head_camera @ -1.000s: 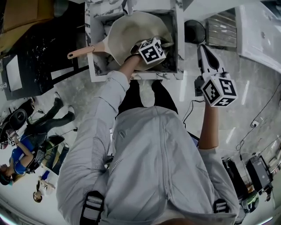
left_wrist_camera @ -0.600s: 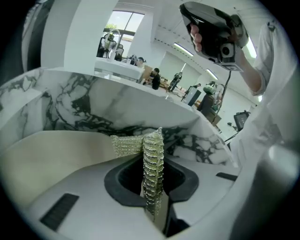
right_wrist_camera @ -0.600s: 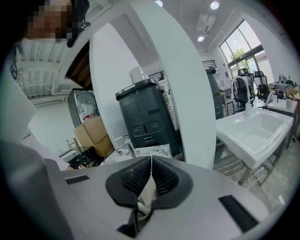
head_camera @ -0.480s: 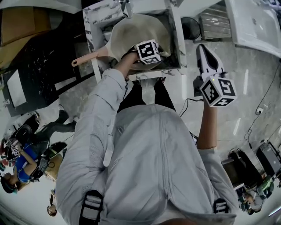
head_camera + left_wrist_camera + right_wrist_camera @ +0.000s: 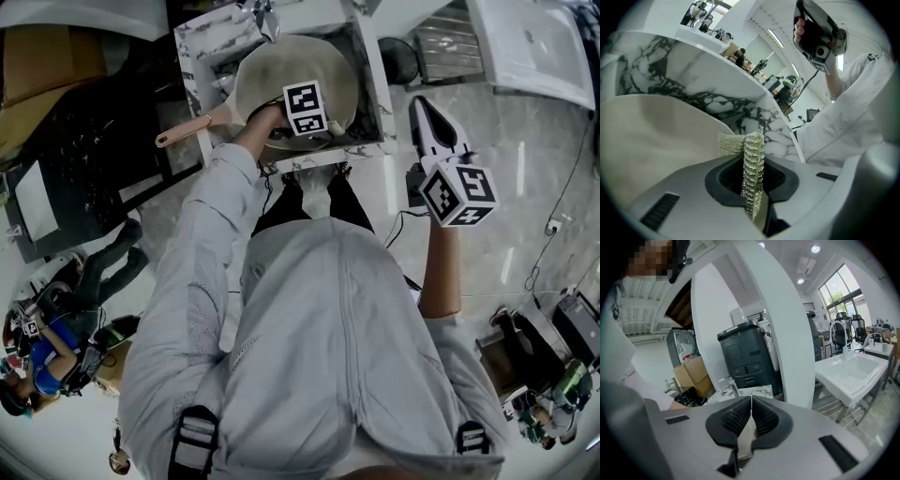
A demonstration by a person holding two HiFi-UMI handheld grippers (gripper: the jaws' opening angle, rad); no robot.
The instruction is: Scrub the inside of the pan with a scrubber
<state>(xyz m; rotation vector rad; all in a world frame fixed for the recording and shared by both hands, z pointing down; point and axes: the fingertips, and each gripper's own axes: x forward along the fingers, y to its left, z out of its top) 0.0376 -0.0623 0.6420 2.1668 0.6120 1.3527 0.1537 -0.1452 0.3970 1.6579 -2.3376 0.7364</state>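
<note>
While the head view is looking steeply down, the pan [image 5: 272, 66] is sitting in the marble sink [image 5: 373, 66], with the left gripper [image 5: 307, 112] reaching inside the pan and the right gripper [image 5: 424, 111] hanging well apart, off to the sink's right. Left gripper view: the jaws are pinching the mesh scrubber [image 5: 752, 173], just beside the pan's cream inner wall. Right gripper view: the jaws are pressing together, gripping nothing.
</note>
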